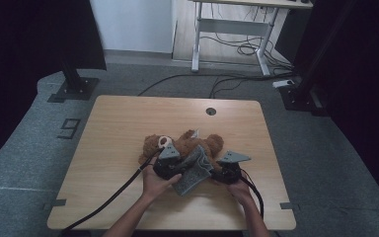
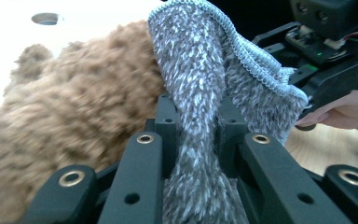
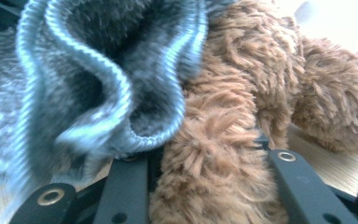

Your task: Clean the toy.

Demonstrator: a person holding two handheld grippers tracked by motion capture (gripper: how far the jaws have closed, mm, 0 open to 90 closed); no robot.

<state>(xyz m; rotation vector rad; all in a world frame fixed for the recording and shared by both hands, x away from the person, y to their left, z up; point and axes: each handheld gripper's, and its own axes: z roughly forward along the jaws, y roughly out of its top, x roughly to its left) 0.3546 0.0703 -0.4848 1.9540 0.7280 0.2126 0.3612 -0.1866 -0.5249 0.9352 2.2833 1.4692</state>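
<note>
Room: grey carpet with loose cables on it, a white-legged desk at the far wall, dark stands to left and right.
Worktop (image 1: 113,128): pale wood with a round cable hole (image 1: 210,111) at the far side; the work sits near its middle, toward the near edge, within easy reach of both hands.
Teddy bear (image 1: 187,143): brown plush, lying on the worktop just beyond the hands, so that a limb points toward the person for dressing.
Left tool (image 1: 170,165): clenched on the grey knit sock (image 2: 200,93); the left gripper view has the fabric pinched between its jaws, apparently to keep one side of the cuff taut beside the bear's fur.
Sock: bunched between the two tools at the bear's near side, its ribbed cuff (image 3: 121,93) gaping open; judged, it is being held wide to slip over a leg.
Right tool (image 1: 229,173): closed on brown fur (image 3: 205,168), apparently a leg of the bear, in the right gripper view, with the cuff's edge touching the inner jaw; likely steadying the limb against the sock's mouth.
</note>
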